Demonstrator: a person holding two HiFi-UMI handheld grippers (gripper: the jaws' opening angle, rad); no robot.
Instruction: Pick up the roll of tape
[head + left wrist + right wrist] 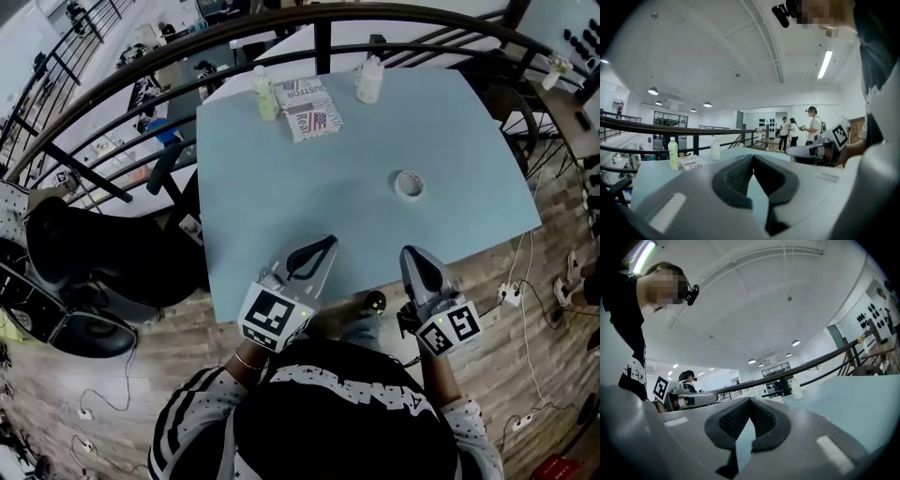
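Observation:
The roll of tape (409,184), a small whitish ring, lies flat on the light blue table (375,244), right of centre. My two grippers hover over the table's near edge, both well short of the roll. The left gripper (327,243) is shut and empty, its tips meeting (753,157). My right gripper (411,253) points almost straight at the roll and is also shut with nothing in it (750,400). Each gripper view shows the other gripper off to the side.
At the table's far side stand a greenish bottle (266,94) and a white bottle (369,81), with printed packets (311,111) between them. A dark curved railing (319,37) runs behind the table. A black office chair (84,253) sits at the left, and cables lie on the wooden floor.

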